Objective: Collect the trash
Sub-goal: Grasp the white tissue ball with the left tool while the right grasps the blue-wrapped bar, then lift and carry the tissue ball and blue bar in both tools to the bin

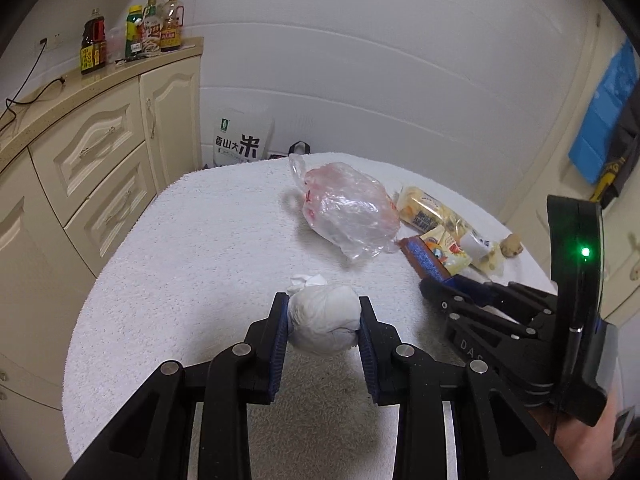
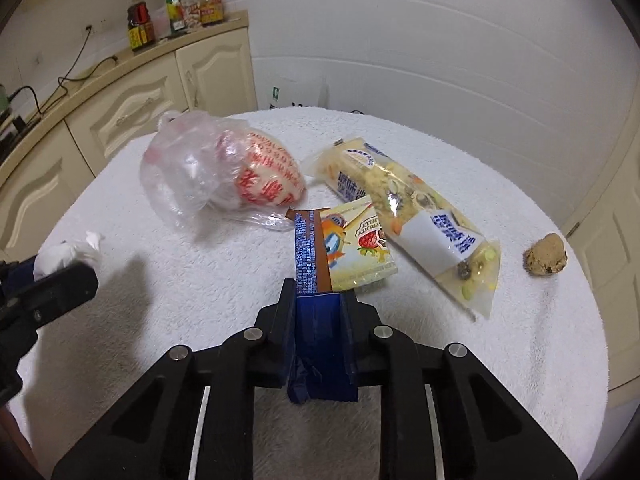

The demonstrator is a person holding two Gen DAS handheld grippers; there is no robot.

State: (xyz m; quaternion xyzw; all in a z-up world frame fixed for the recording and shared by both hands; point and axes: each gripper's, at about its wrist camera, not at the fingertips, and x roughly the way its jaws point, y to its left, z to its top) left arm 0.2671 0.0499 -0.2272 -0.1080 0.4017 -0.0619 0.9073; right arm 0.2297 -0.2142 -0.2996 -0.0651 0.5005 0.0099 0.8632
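On the left, the left tongs (image 1: 323, 320) are clamped on a crumpled white tissue ball (image 1: 323, 322), carried just over the white towel-covered bench (image 1: 180, 264). Beyond it lies a clear, red-printed plastic bag (image 2: 218, 172). To the right, the right tongs (image 2: 319, 294) are pressed together on the near end of a brown-and-blue foil snack wrapper (image 2: 306, 254), whose long axis runs straight away from them toward the bag. It still lies on the bench, touching a yellow strawberry-print sachet (image 2: 362, 250); further right are a long clear food packet (image 2: 416, 216) and a brown lump (image 2: 546, 256). Both tongs point steeply downward; the right hand is nearer the remaining trash.
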